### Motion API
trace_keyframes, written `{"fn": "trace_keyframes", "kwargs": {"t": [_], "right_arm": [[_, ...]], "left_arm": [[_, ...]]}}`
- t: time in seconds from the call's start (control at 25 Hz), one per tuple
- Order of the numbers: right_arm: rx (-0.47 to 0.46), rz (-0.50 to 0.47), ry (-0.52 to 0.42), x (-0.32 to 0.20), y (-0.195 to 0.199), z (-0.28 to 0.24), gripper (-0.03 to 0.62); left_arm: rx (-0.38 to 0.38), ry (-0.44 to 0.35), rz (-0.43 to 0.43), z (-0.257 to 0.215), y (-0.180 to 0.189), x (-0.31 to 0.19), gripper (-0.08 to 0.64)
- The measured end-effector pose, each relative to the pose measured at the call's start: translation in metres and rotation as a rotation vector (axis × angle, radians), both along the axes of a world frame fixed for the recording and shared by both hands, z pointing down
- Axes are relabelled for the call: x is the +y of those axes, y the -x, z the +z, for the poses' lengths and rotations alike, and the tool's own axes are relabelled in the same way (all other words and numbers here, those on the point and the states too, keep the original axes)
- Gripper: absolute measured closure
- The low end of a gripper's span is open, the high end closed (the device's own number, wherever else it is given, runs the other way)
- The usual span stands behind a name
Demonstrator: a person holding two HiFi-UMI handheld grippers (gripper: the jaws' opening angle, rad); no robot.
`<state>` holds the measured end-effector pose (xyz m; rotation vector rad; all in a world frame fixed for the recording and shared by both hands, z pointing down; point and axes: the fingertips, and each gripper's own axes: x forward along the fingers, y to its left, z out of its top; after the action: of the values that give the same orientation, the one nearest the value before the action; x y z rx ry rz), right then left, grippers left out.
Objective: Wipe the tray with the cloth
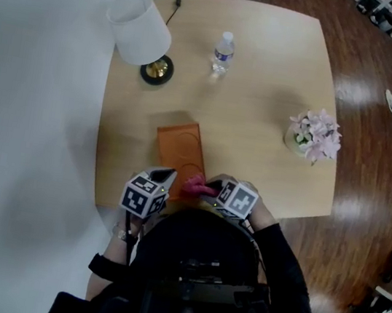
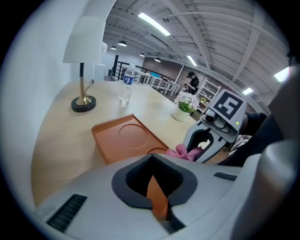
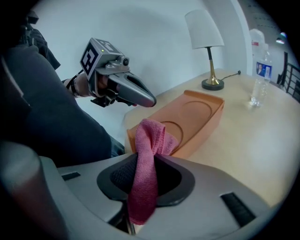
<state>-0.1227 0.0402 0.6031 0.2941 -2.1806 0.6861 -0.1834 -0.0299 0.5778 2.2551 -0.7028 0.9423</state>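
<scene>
The tray lies on the table just in front of the person, its long axis running away from them toward the far edge. Its near end sits between the two grippers.

The cloth hangs at the tray's near right corner, so the bare tray floor lies ahead and slightly left of it. A wipe would likely have to run forward along that axis.

The right gripper is the nearer one for that. Its fingers are pinched on the cloth, a fold sticking out past them.

The left gripper is at the near left corner. Its fingers are drawn in on an orange sliver, which looks like the tray's rim, probably to steady it.
</scene>
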Motion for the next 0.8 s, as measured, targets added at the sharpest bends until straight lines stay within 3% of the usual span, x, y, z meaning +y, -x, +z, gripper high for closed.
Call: {"fn": "trace_keyframes", "kwargs": {"t": [0.16, 0.36, 0.48, 0.64, 0.8], "right_arm": [[-0.034, 0.061, 0.040, 0.008, -0.007, 0.005, 0.491], [-0.078, 0.031, 0.080, 0.023, -0.005, -0.009, 0.491], [-0.119, 0.062, 0.068, 0.020, -0.005, -0.019, 0.491], [-0.150, 0.174, 0.041, -0.003, -0.019, -0.026, 0.491], [-0.125, 0.359, -0.012, -0.049, -0.045, -0.025, 0.491]], "left_arm": [[0.001, 0.000, 0.020, 0.002, -0.006, 0.004, 0.554], [-0.011, -0.005, 0.040, 0.002, -0.009, 0.003, 0.554], [-0.020, 0.004, 0.049, 0.002, -0.012, 0.001, 0.554], [-0.050, 0.005, 0.068, 0.006, -0.016, -0.008, 0.554], [-0.103, 0.011, 0.079, 0.019, -0.019, -0.030, 0.554]]}}
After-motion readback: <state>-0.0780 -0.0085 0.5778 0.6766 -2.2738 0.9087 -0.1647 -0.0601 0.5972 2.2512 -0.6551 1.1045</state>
